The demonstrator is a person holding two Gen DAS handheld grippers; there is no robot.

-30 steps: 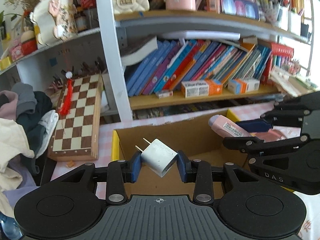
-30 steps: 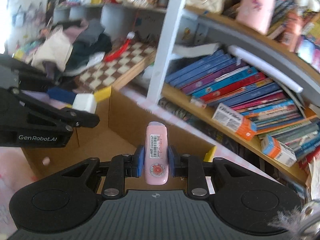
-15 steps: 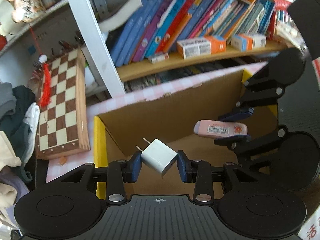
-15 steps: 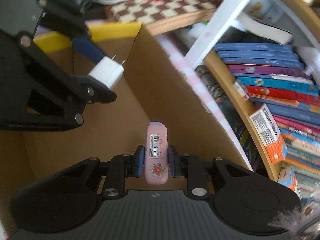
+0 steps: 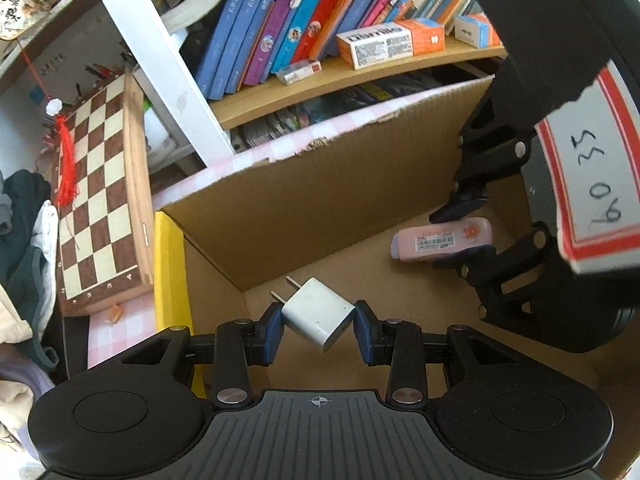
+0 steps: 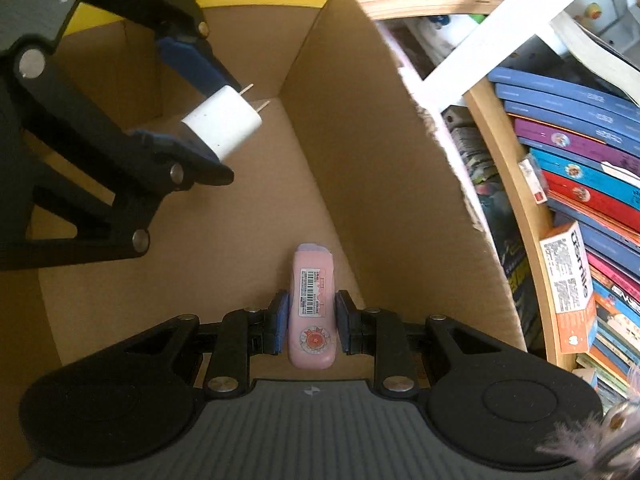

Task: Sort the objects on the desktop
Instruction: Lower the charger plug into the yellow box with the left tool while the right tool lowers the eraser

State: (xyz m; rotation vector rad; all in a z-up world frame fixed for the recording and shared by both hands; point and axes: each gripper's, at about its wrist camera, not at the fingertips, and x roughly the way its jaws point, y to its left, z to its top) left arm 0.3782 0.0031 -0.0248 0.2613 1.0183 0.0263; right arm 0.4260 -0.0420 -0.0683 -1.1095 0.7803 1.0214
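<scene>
Both grippers have gone deeper into the box (image 5: pixel 304 204). The left gripper (image 5: pixel 318 330) pinches a white plug (image 5: pixel 318 318). The right gripper (image 6: pixel 311 322) pinches a pink case (image 6: pixel 312 304) with a barcode sticker.

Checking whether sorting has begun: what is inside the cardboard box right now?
Inside the cardboard box: a white charger in the left tool, a pink case between the right tool's fingers. The tools hide much of the floor.

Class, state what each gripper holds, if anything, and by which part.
The left gripper holds a white two-pin plug adapter by its flat sides. The right gripper has a pink plastic correction-tape dispenser between its jaws at mid-body; contact is unclear.
</scene>
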